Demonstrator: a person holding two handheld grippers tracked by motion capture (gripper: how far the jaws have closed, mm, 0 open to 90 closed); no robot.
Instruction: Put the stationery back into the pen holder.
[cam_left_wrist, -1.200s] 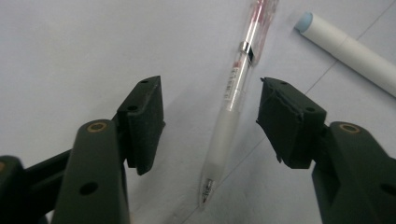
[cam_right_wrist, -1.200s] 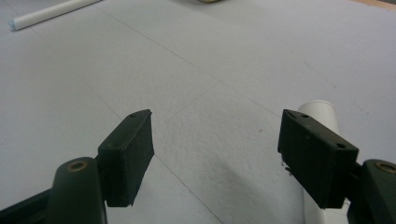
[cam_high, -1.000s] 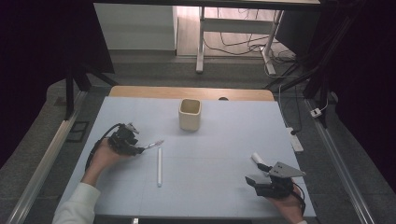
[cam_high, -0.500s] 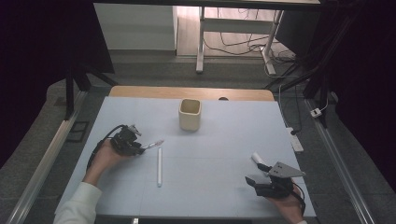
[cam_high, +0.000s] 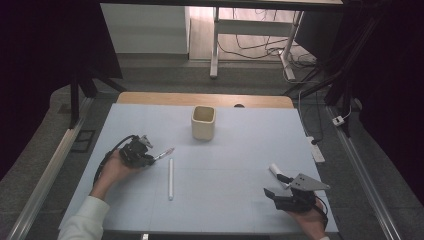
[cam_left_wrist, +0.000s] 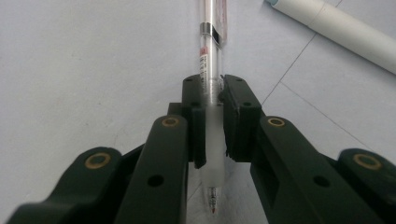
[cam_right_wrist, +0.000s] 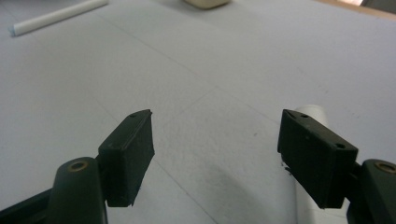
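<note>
— Well, item one: left gripper (cam_high: 151, 156), on the left half of the desk (cam_high: 240, 150), held by a hand with a white sleeve. What has it got?

— A clear-barrelled ballpoint pen (cam_left_wrist: 212, 70). In the left gripper view its frosted grip section sits between the two black pads (cam_left_wrist: 240, 116), which press on it from both sides; the jaws have just been closing onto it. The writing tip points back toward the camera, and the barrel runs forward past the jaw ends, low over the pale blue surface.

— And from above?

— The same pen (cam_high: 164, 153) sticks out of that gripper toward the middle of the desk.

— Item two?

— A white marker (cam_high: 170, 179), lying flat just right of the left gripper, apart from the pen, its length running from the near edge toward the far one. One end of it crosses the upper right corner of the left gripper view (cam_left_wrist: 336, 28).

— Item three?

— A cream cup (cam_high: 203, 122), upright, near the far edge at centre, well apart from both hands.

— Item four, the right gripper (cam_high: 272, 194)?

— Near the front right corner, jaws spread wide with nothing between them. A white cylinder (cam_high: 275, 171) lies just beyond it; in the right gripper view it shows behind the right-hand jaw (cam_right_wrist: 315, 112), not gripped.
</note>
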